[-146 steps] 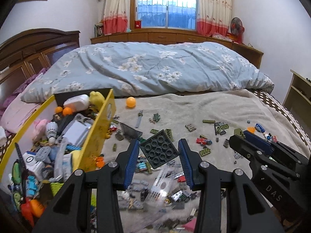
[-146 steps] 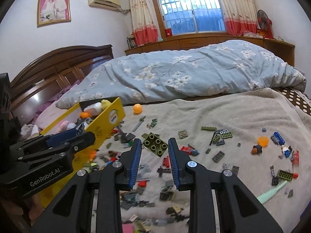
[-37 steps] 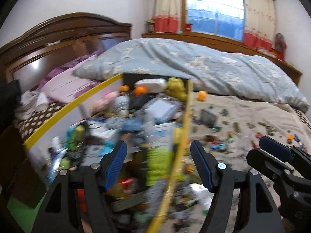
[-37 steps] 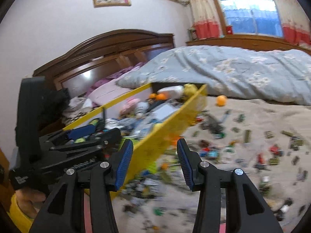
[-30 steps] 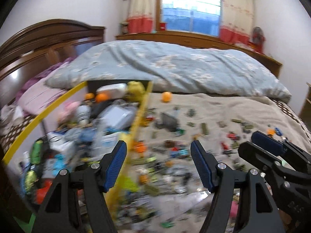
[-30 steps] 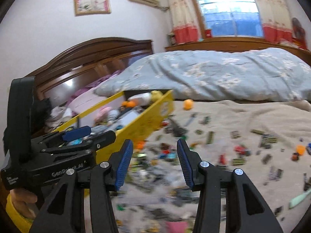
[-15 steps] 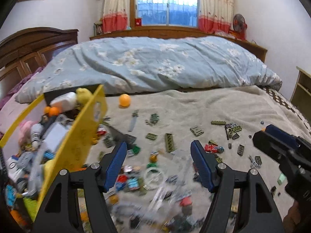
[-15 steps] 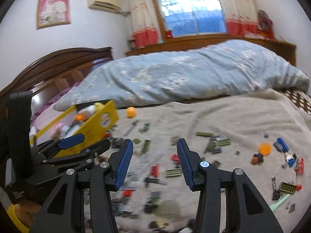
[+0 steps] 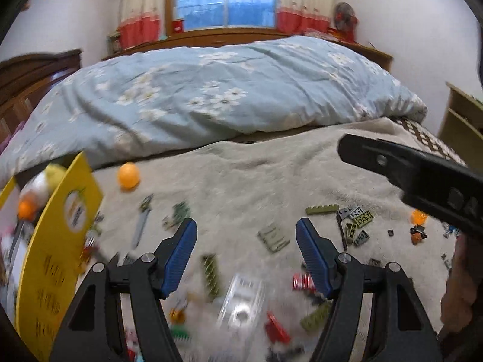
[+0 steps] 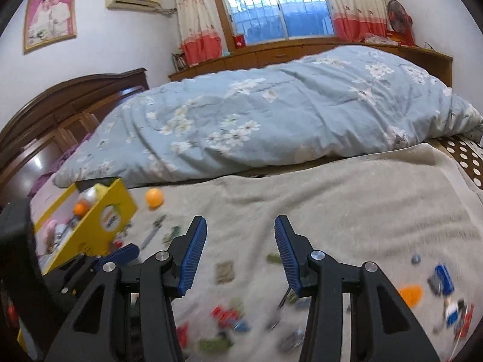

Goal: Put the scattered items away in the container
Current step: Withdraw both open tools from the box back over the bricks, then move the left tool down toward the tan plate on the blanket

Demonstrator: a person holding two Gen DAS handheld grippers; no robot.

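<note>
Small toy bricks and parts lie scattered on a beige blanket (image 9: 256, 181): an olive flat piece (image 9: 273, 237), a cluster of olive and grey plates (image 9: 356, 220), a toy sword (image 9: 142, 224), an orange ball (image 9: 129, 175). The yellow container (image 9: 57, 241) full of toys stands at the left; it also shows in the right wrist view (image 10: 99, 226). My left gripper (image 9: 246, 232) is open and empty above the bricks. My right gripper (image 10: 240, 229) is open and empty; its body shows at the right of the left wrist view (image 9: 422, 178). The lower bricks are motion-blurred.
A rolled blue floral duvet (image 9: 211, 96) lies across the bed behind the blanket. A dark wooden headboard (image 10: 60, 114) is at the left. An orange disc (image 10: 410, 294) and blue pieces (image 10: 442, 277) lie at the right. A wooden cabinet (image 9: 462, 117) stands far right.
Both grippers have swung right, away from the yellow container and back over the scattered bricks. The dark square plate the left gripper framed earlier is no longer on the blanket. Both jaws stand open.
</note>
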